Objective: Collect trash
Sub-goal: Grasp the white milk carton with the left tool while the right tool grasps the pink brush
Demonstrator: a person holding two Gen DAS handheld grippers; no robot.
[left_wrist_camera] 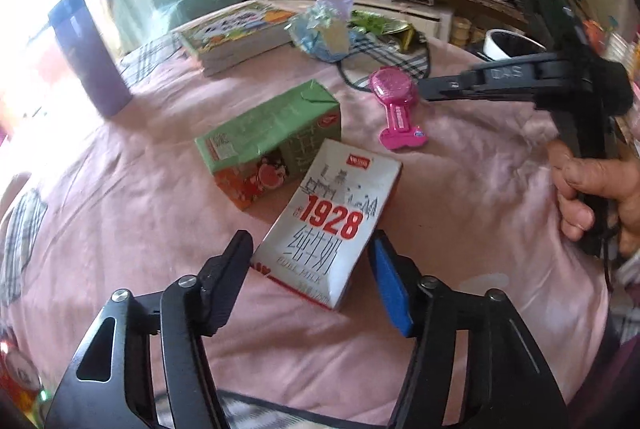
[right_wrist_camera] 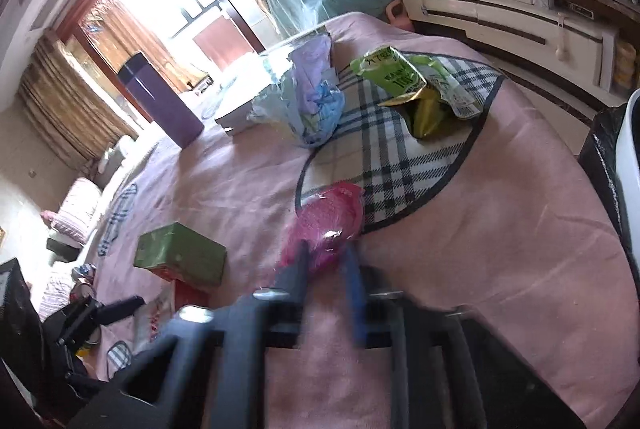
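Left gripper fingers spread around milk carton; right gripper fingers pinching pink wrapper

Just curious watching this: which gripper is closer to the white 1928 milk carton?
Left. The left gripper is open around the white milk carton; the right gripper is farther off at the pink toy.
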